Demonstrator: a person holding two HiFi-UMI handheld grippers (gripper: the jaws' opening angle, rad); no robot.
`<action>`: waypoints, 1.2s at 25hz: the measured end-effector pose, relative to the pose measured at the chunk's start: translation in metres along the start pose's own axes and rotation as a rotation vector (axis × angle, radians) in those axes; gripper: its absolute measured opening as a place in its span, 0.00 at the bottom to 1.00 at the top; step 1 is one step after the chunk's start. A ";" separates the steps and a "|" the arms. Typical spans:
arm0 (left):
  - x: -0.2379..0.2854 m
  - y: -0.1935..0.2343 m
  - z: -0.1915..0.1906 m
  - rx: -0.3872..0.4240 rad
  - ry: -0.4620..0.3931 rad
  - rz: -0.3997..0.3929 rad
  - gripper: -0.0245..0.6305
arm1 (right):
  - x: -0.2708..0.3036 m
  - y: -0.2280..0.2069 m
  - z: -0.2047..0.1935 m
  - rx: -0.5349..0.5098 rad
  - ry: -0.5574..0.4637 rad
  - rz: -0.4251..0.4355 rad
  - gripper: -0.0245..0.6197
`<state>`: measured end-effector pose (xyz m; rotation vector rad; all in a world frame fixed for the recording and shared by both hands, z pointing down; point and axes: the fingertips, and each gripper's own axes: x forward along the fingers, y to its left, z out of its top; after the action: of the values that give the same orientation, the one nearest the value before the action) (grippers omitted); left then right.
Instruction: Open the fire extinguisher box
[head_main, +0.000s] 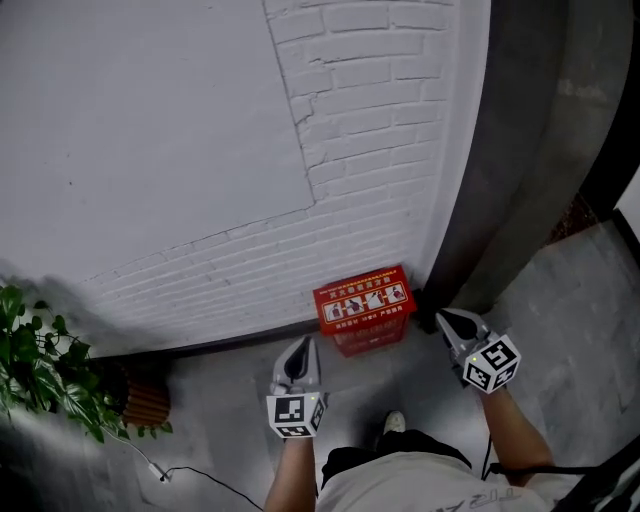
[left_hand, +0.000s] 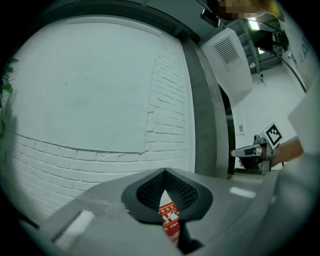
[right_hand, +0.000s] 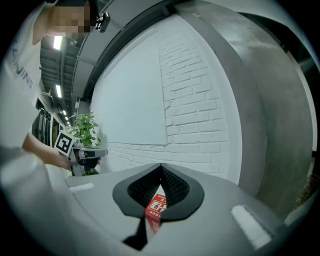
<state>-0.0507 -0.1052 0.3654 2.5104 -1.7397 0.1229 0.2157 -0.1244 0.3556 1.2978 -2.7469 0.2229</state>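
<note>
hovering short of the box (head_main: 365, 303), both clenched on nothing: left gripper (head_main: 304, 345) off its left end, right gripper (head_main: 445, 318) off its right. the box sits on the floor against the wall (head_main: 380, 150), long side along it; neither gripper looks clearly nearer.

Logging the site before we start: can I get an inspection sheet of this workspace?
Surface: grey floor.
Job's things: red fire extinguisher box on the floor against the white brick wall, looks closed.
Clutter: nothing seen.
Grippers: left gripper and right gripper both shut, empty, short of the box.
Cables: thin cable on the floor, left.
Surroundings: potted plant left, dark pillar right.
</note>
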 end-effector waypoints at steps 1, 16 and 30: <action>0.005 0.001 -0.002 -0.003 0.007 0.009 0.05 | 0.005 -0.007 0.000 0.004 0.002 0.005 0.04; 0.048 0.026 -0.041 -0.018 0.064 0.003 0.05 | 0.062 -0.025 -0.046 0.051 0.061 0.016 0.04; 0.069 0.046 -0.143 -0.045 0.113 0.008 0.05 | 0.104 -0.037 -0.152 0.090 0.135 0.002 0.04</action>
<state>-0.0725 -0.1692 0.5167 2.4151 -1.6897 0.2192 0.1821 -0.1999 0.5242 1.2509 -2.6528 0.4227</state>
